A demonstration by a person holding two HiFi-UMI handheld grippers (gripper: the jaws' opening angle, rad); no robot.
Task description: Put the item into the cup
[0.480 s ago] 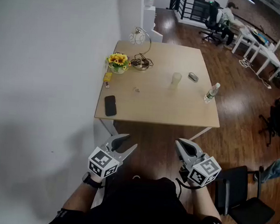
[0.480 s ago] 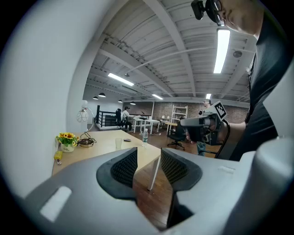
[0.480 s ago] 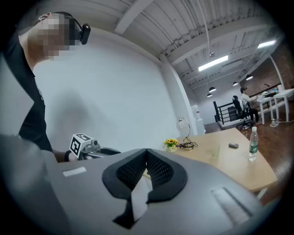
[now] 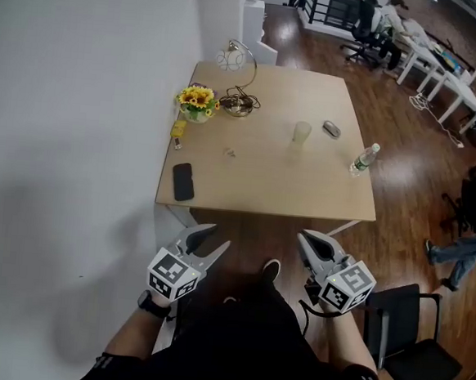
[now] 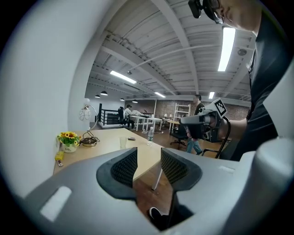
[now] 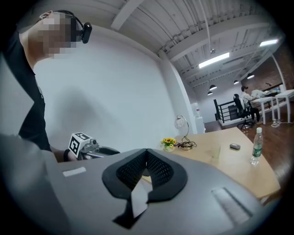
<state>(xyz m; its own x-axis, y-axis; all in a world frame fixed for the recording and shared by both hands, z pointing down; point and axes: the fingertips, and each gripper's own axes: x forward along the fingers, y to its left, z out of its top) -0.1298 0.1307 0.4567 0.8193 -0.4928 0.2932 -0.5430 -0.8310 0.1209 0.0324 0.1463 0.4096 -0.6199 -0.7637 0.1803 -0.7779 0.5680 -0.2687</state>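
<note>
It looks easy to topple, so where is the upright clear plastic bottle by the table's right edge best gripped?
Probably the middle of the clear plastic bottle, jaws level, from the near side with the right gripper: it stands upright, round and slim, nothing crowding it.

Bright, even indoor light from ceiling strip lights (image 5: 227,46) high to the right of the bench (image 4: 272,179); the strips clip to white. Soft grey shadow on the white wall (image 4: 54,236) left of the bench's near end. Gripper views: heavy fisheye bend, black corners. Head view sharp, edges mildly curved.
</note>
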